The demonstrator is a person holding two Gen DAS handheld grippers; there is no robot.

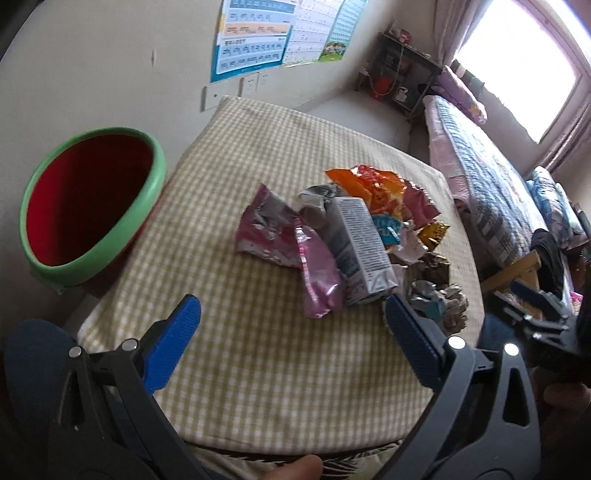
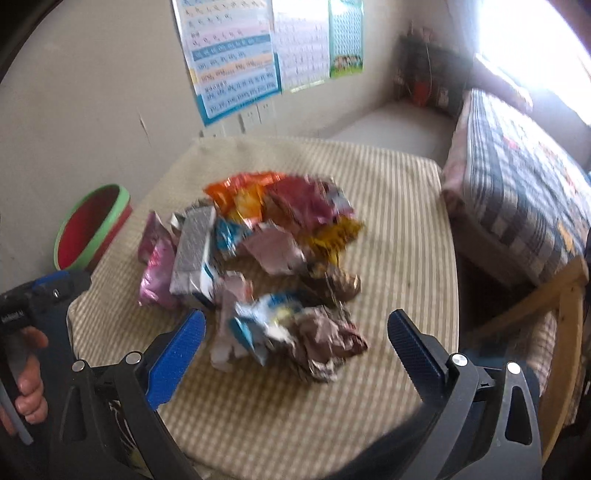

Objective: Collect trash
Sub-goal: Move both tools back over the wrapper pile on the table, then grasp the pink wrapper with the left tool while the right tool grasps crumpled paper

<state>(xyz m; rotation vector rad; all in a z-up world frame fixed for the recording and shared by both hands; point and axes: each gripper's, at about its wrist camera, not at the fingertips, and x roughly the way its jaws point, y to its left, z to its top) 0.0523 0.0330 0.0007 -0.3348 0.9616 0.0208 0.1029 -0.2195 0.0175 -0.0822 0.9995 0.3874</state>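
A pile of trash lies on a yellow checked cushion [image 1: 258, 350]: pink foil wrappers [image 1: 317, 280], a grey carton [image 1: 360, 251], orange packets [image 1: 373, 184] and crumpled paper [image 1: 454, 302]. A red bin with a green rim [image 1: 92, 199] stands at the cushion's left edge. My left gripper [image 1: 291, 314] is open and empty, hovering just short of the pile. My right gripper [image 2: 295, 328] is open and empty, with crumpled brown paper [image 2: 325, 339] and a blue-white wrapper [image 2: 258, 325] lying just ahead of its fingers. The bin [image 2: 92, 229] also shows in the right wrist view.
A bed with a patchwork quilt [image 2: 517, 192] stands to the right, with a wooden frame [image 2: 561, 332]. A wall with posters [image 1: 266, 33] is behind the cushion. A dark shelf [image 1: 399, 74] stands in the far corner. The other gripper body [image 2: 37, 302] shows at left.
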